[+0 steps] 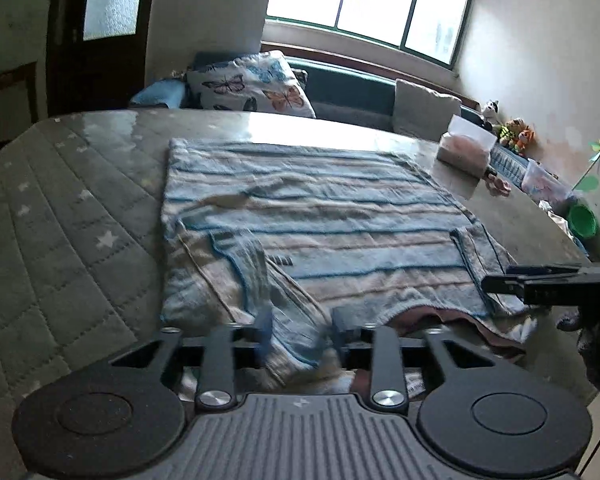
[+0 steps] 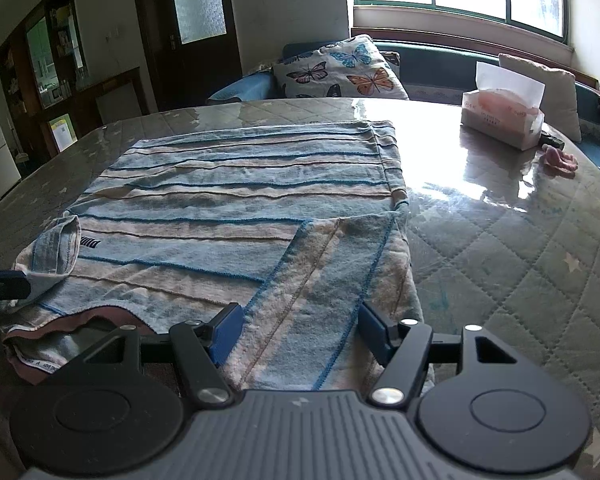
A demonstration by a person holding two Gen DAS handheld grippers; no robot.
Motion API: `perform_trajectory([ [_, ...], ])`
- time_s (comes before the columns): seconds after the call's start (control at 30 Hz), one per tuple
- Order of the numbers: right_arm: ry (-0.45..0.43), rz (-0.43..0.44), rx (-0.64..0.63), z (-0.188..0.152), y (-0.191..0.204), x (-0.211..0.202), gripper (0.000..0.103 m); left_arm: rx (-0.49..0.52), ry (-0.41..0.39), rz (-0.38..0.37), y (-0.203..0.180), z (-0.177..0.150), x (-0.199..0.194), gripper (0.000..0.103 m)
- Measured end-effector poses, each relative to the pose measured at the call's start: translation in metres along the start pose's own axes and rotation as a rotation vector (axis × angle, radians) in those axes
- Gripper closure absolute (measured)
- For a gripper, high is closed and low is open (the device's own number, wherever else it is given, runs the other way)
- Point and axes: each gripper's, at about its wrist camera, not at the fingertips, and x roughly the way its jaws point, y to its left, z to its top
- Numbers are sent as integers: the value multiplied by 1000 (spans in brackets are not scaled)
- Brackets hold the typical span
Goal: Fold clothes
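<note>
Right wrist view: one striped shirt (image 2: 236,200) is lying on the table (image 2: 500,248), both sleeves folded in.
Right gripper (image 2: 300,330): standing apart over one sleeve (image 2: 320,280).
Left gripper (image 1: 300,330): standing apart, the other sleeve (image 1: 260,280) between its fingers.
Around: one tissue box (image 2: 504,120).

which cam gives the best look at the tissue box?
Right wrist. The tissue box sits sharp and unobstructed on the table, a tissue sticking up from its top. In the left wrist view the same box is smaller, off near the right edge and washed out by window glare.

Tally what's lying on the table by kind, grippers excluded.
Striped shirt: 1
Tissue box: 1
Small pink thing, too blurred to identify: 1
Total: 3
</note>
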Motion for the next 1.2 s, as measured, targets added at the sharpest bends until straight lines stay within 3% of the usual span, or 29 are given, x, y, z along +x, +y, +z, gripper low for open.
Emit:
perform_trajectory([
  [0.3,0,3,5,1,-1,-1,37,-19,-35,79,27,21,3,66],
  [0.5,-1,2,11,2,-1,0,37,-38,-5,107,46,27,26,78],
  [0.6,0,-1,9,2,0,1,37,-56,39,75,50,23,40,78],
  [0.8,0,17,-19,9,8,-3,37,-56,41,33,50,19,42,77],
  [1.07,19,197,-137,24,57,-6,40,-69,22,24,59,25,33,76],
  [1.2,42,306,-223,30,94,0,52,-58,18,25,59,24,30,76],
])
